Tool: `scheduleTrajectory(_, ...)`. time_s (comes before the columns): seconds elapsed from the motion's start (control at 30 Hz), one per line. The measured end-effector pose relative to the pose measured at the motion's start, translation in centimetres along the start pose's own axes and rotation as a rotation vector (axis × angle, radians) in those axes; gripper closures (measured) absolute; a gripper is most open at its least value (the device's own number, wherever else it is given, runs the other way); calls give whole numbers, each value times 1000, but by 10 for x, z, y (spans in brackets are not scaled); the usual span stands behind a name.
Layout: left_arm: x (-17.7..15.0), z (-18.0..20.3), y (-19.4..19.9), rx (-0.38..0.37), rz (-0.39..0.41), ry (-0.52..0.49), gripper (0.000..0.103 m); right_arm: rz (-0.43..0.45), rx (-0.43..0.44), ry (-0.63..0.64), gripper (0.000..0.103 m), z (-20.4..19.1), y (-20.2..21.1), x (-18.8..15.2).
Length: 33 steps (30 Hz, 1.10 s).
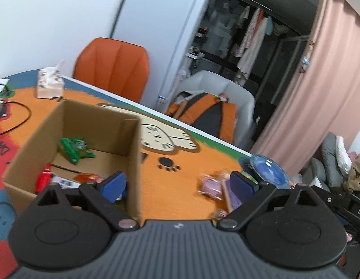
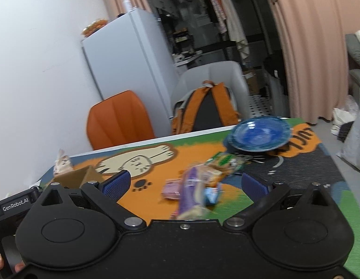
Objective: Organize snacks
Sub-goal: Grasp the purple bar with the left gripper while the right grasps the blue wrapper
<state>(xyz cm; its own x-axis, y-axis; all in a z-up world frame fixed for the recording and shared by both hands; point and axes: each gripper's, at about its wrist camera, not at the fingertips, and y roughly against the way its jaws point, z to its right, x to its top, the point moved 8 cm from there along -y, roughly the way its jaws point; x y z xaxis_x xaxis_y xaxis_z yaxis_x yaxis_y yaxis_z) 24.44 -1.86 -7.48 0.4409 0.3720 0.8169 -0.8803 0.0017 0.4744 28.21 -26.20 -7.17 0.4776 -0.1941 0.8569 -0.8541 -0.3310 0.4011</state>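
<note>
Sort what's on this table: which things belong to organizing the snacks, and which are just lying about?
Belongs to the job:
- cardboard box, with a green packet and a red packet already inside
- loose snacks still on the mat: purple packet, pink packet, green-labelled packet

Lying about:
- blue plate
- tissue box
- black cable

Only clean readable text: "GenRobot.AI", white print on black body of left gripper [image 2: 15,205], seen from right wrist view at lower left. Left wrist view: letters "DA" on black body of right gripper [image 1: 356,210], rest cut off at frame edge. Lettering on mat [image 2: 303,139] near counter's far right corner, too warped to read. Snack wrapper print all blurred.
</note>
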Motion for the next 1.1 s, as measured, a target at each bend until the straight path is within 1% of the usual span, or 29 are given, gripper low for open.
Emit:
scheduleTrajectory(0.13, -7, 17, -8, -19, -17, -23, 8, 2, -21, -26, 0, 21, 6, -2)
scheduleTrajectory(0.3, -13, 36, -17, -30, -29, -54, 8, -8, -23, -44, 0, 39, 6, -6)
scheduleTrajectory(0.4, -17, 46, -26, -36, -39, -71, 8, -20, -18, -58, 0, 49, 3, -10)
scheduleTrajectory(0.5, -23, 54, -37, -47, -62, -81, 8, -25, 4, -71, 1, 55, -1, -13)
scheduleTrajectory(0.53, -26, 57, -41, -53, -71, -83, 8, -28, 11, -75, 3, 57, -2, -14)
scheduleTrajectory(0.6, -30, 62, -49, -64, -87, -84, 8, -39, 18, -78, 10, 61, -6, -16)
scheduleTrajectory(0.67, -34, 66, -58, -65, -99, -83, 8, -62, 36, -85, 21, 63, -12, -20)
scheduleTrajectory(0.77, -39, 73, -70, -80, -115, -84, 9, -90, 53, -89, 28, 65, -19, -26)
scheduleTrajectory(0.97, -49, 86, -91, -91, -150, -96, 11, -131, 80, -99, 38, 70, -35, -33)
scheduleTrajectory(1.1, -55, 92, -106, -99, -174, -100, 16, -152, 88, -115, 43, 73, -48, -35)
